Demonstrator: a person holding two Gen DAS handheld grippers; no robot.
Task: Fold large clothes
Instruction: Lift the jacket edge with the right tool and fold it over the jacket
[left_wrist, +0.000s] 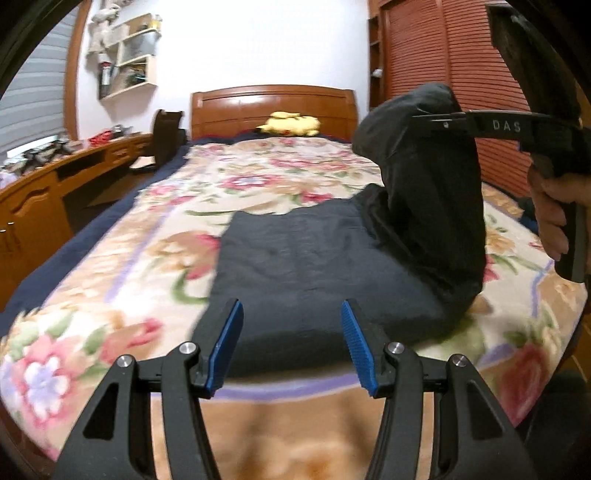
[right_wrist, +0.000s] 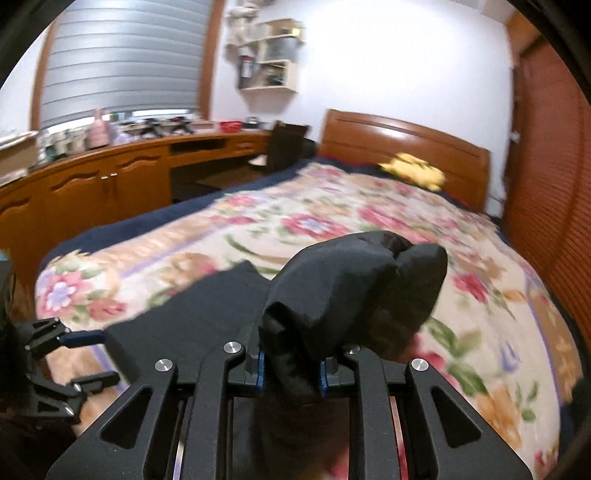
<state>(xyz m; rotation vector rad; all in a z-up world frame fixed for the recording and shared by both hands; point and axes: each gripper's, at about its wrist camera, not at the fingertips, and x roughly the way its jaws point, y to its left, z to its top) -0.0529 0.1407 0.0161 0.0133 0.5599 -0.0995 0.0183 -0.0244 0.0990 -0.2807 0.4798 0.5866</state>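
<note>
2 grippers are in play: your right gripper (right_wrist: 291, 373) is clamped on a bunched end of the dark garment (left_wrist: 314, 266), raised off the floral blanket (left_wrist: 110, 295), while your left gripper (left_wrist: 291, 343) hangs with jaws apart over the near edge, gripping nothing. You look mid-fold; next, carry the lifted end across the flat part and lay it squarely. Beyond sit a wooden headboard (left_wrist: 273, 107) and a yellow plush toy (left_wrist: 291, 123).
</note>
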